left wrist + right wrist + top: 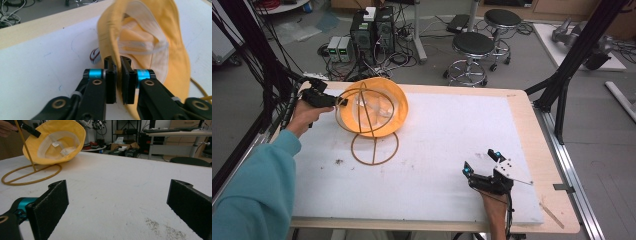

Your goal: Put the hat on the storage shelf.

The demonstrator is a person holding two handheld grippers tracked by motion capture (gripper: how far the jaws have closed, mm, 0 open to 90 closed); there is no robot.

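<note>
Two grippers are in your hands at the white-topped table [437, 150]. Your left gripper [343, 102] is at the far left of the table, and its jaws are pressed together on the brim of a yellow bucket hat [384, 95]. In the left gripper view the brim's edge runs straight down between the two black pads [111, 82], with the fabric pinched there and the hat's [150, 50] pale lining and inner band open toward the camera. The hat is held up off the surface, tilted so its opening faces you, around the top of a yellow wire hat stand [374, 148]. The stand's ring-shaped base lies flat on the table just below the hat, and its thin upright rises into the hat's opening. From the right gripper view, the hat [56, 142] sits at the far left with the stand's upright [25, 147] crossing in front of it and the ring base [32, 175] resting on the white surface.

Your right gripper [482, 162] is well apart from the hat, near the table's front right. Its jaws stand wide apart with nothing between them but bare table. A scatter of dark specks [165, 230] lies on the surface near its right jaw.

Beyond the table's far edge, two black stools [474, 50] and some computer towers [372, 30] stand on the floor.
</note>
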